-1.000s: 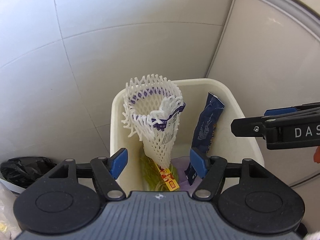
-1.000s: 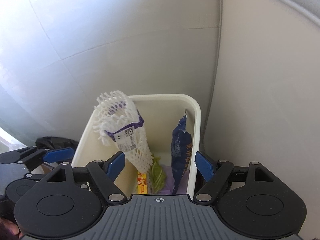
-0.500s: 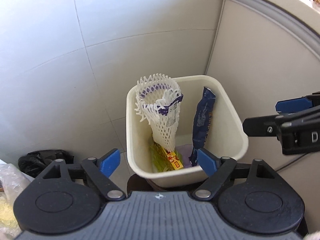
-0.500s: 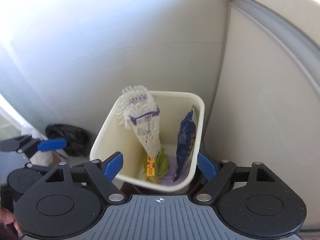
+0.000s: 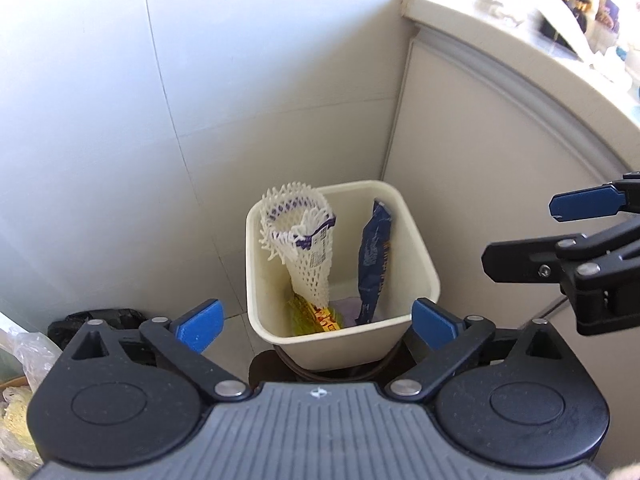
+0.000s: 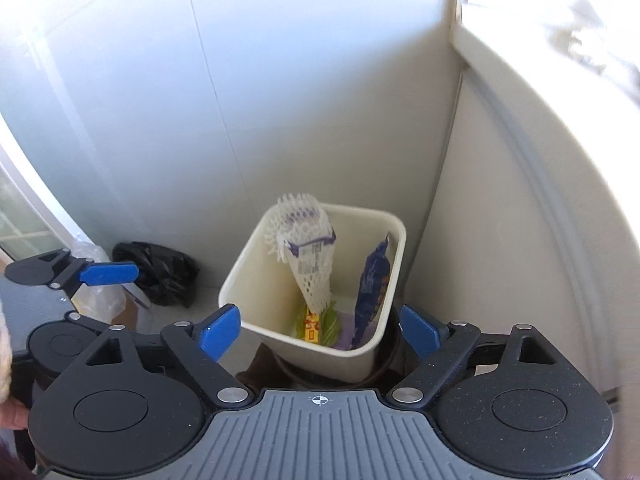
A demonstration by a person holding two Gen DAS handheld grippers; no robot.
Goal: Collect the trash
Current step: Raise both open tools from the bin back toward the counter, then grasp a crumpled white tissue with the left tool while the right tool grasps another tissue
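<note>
A cream waste bin (image 5: pixel 420 256) (image 6: pixel 248 276) stands on the floor in a corner. Inside it lean a white foam fruit net (image 5: pixel 304 240) (image 6: pixel 308 252) with a purple label and a dark blue snack wrapper (image 5: pixel 374 256) (image 6: pixel 372 280). Yellow and green wrappers (image 5: pixel 316 314) (image 6: pixel 314 322) lie at its bottom. My left gripper (image 5: pixel 316 320) is open and empty, held above the bin's near side. My right gripper (image 6: pixel 320 326) is open and empty, also above the bin; it shows in the left wrist view (image 5: pixel 560 236) at the right.
A white cabinet side (image 5: pixel 500 168) (image 6: pixel 500 200) stands right of the bin, with a cluttered countertop (image 5: pixel 560 16) above. A black plastic bag (image 6: pixel 160 268) (image 5: pixel 100 318) lies on the floor to the left, next to a clear bag (image 6: pixel 100 300) and a cardboard box (image 6: pixel 130 314).
Both grippers have pulled up and back from the bin, so it looks smaller and the countertop has come into view. Both stay open and empty.
</note>
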